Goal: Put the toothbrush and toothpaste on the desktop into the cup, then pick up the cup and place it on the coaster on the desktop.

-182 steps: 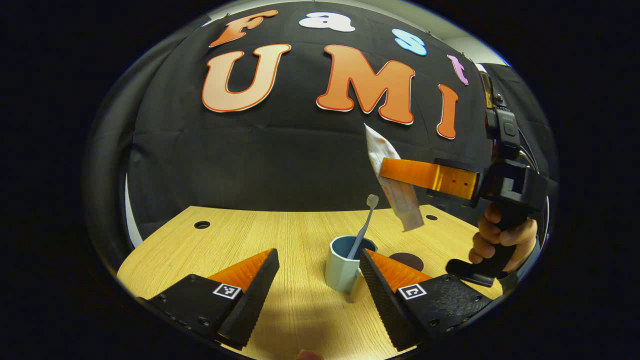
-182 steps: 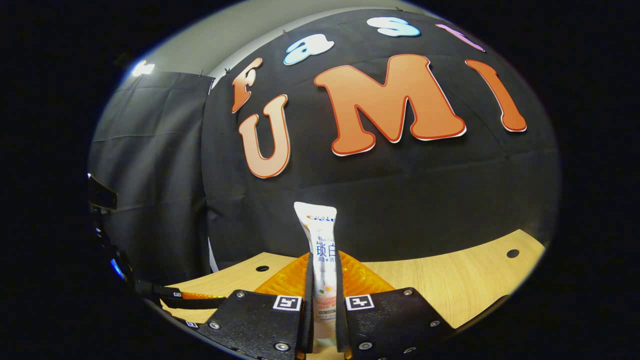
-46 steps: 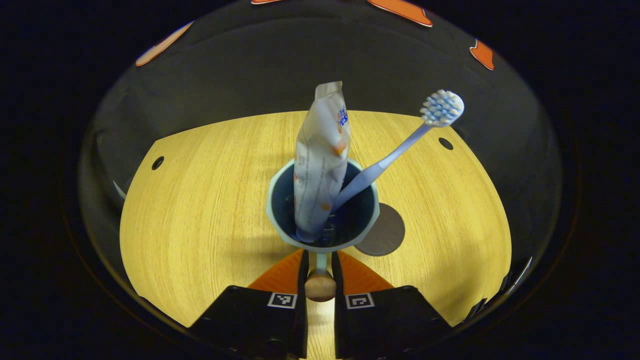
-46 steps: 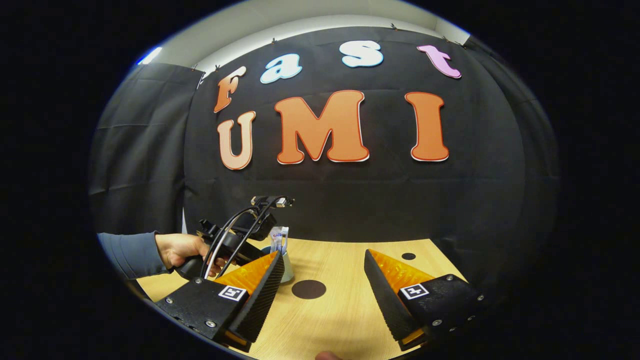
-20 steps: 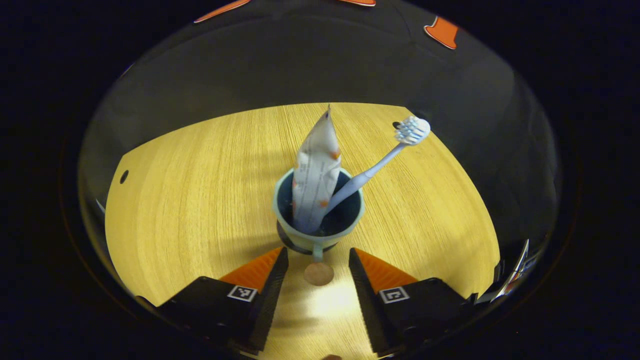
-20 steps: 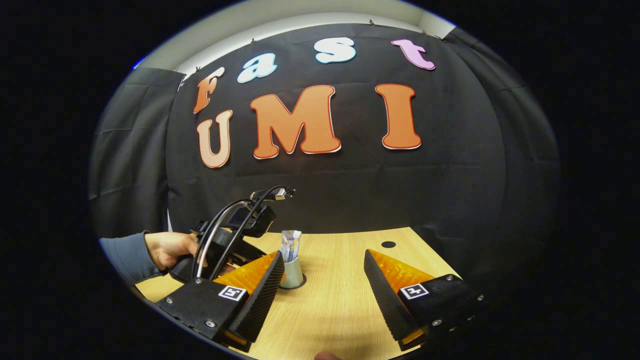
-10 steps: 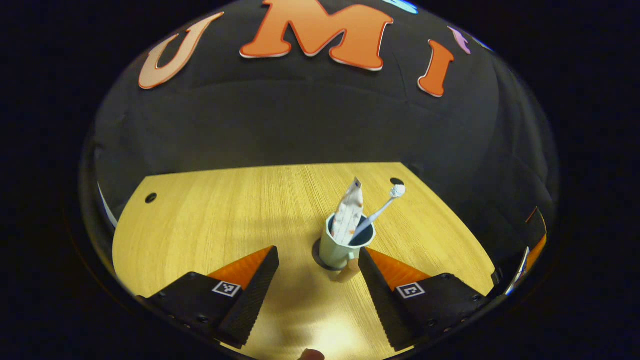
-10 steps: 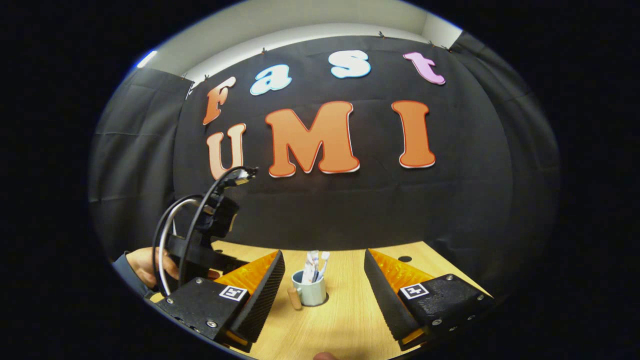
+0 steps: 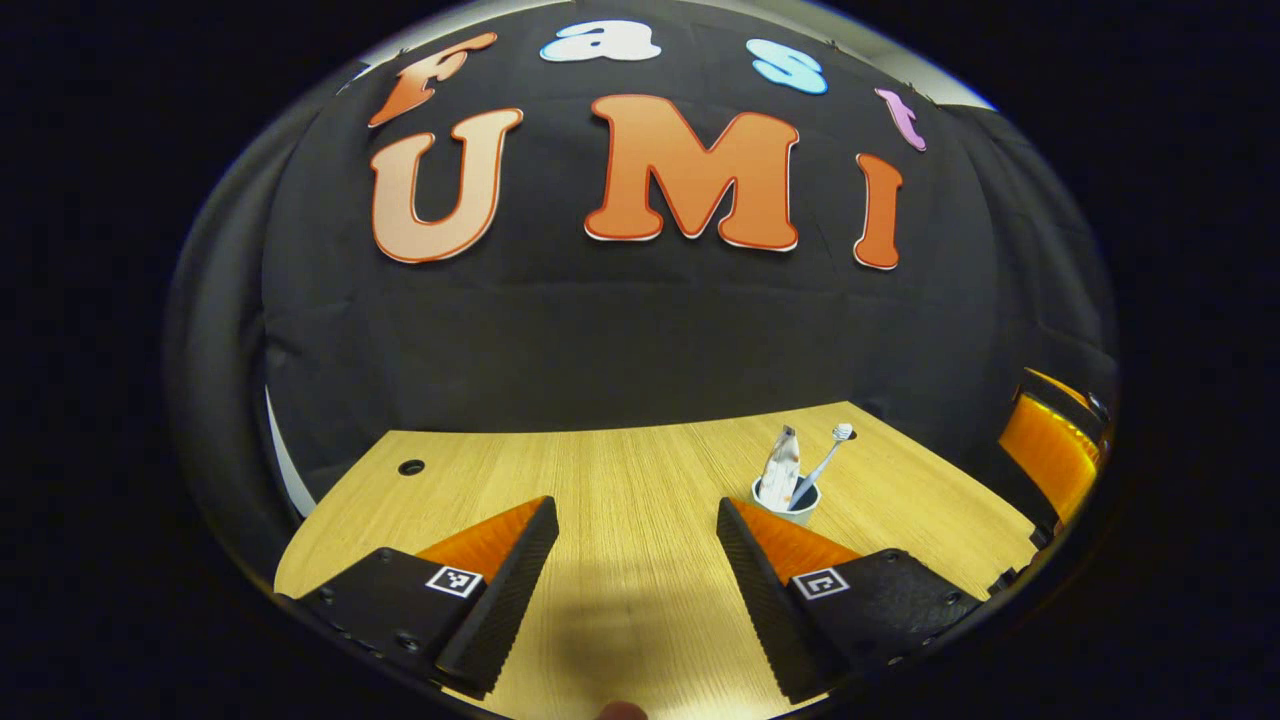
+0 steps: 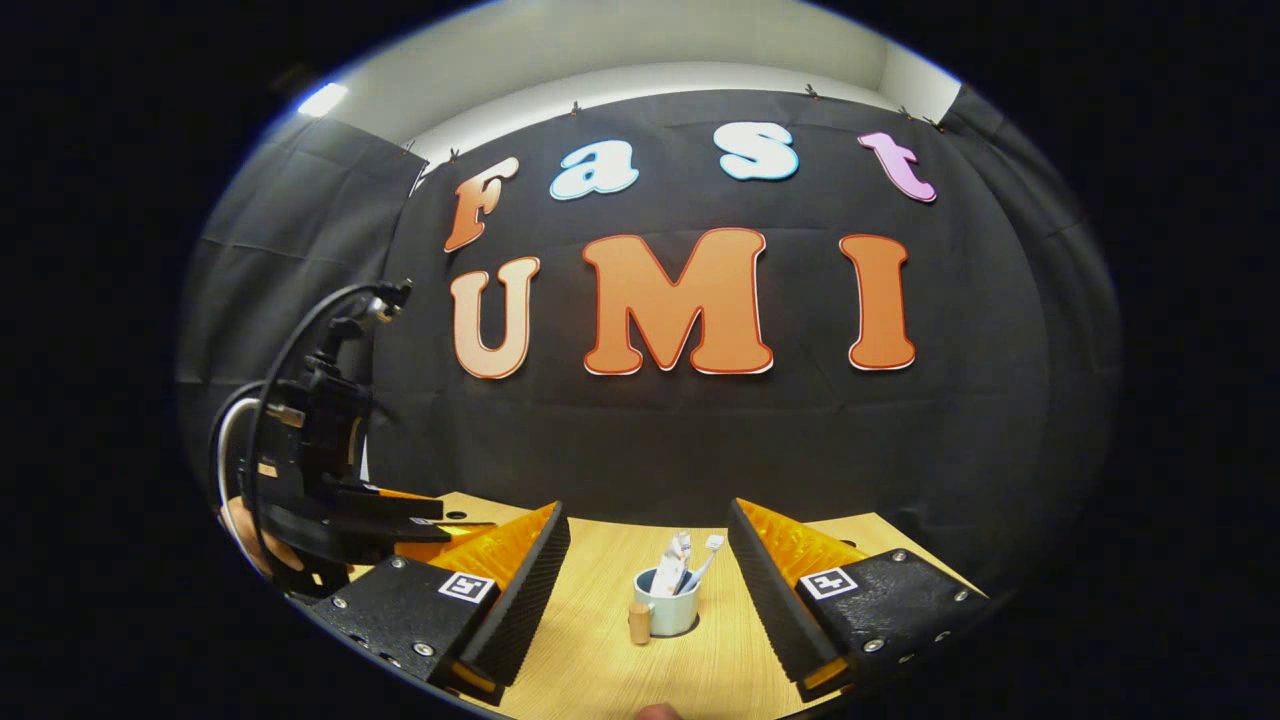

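A pale blue cup (image 10: 668, 612) stands upright on the wooden desktop (image 10: 600, 660), its wooden-knobbed handle (image 10: 639, 623) pointing left. A thin dark edge of the coaster (image 10: 694, 626) shows at its base. The toothpaste tube (image 10: 678, 566) and the toothbrush (image 10: 708, 555) lean inside it. My right gripper (image 10: 648, 515) is open, a little short of the cup. My left gripper (image 9: 635, 515) is open too, with the cup (image 9: 786, 501) ahead to the right, its base hidden behind the right finger. Toothpaste (image 9: 780, 466) and toothbrush (image 9: 828, 455) stick out of it.
In the right gripper view, the left gripper (image 10: 330, 470) and the hand holding it (image 10: 245, 540) are at the far left. An orange finger of the right gripper (image 9: 1050, 445) shows at the right edge of the left gripper view. Cable holes (image 9: 411, 467) pierce the desktop's back corners.
My left gripper let go of the cup's handle, opened and drew back to the left. The cup now stands on the coaster, farther away. My right gripper stays open and has turned towards the cup.
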### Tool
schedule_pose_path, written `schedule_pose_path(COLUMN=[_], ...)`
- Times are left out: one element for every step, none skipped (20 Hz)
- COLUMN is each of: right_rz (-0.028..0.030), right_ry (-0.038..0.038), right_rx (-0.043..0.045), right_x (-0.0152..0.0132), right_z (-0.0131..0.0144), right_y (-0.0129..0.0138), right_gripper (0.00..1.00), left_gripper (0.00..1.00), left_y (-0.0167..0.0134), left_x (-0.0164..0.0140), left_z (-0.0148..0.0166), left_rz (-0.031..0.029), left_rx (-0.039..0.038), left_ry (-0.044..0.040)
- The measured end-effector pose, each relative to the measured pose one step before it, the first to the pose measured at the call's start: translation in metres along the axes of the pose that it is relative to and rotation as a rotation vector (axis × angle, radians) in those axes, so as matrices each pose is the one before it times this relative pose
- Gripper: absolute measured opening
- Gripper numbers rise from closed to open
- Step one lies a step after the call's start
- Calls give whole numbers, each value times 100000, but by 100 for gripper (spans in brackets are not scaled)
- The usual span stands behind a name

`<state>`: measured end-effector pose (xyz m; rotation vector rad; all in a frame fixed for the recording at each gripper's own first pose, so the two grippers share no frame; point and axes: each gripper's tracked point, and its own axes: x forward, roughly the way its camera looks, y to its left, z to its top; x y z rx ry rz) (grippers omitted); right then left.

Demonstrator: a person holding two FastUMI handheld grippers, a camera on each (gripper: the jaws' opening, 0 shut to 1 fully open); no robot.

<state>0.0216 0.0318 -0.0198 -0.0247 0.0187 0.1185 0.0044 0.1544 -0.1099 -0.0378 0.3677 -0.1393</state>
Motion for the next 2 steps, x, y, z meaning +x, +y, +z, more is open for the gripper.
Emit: schedule_pose_path(right_rz=[47,806], right_ry=[201,440], right_rx=[463,1075], right_x=[88,-65], right_z=[37,-128], right_y=[255,372], right_gripper=[95,95], left_gripper=[96,96], left_y=[517,687], left_x=[-646,-913], left_z=[439,631], left_rz=[1237,2116], left_rx=[1023,1877], left_ry=[-2459,-4022])
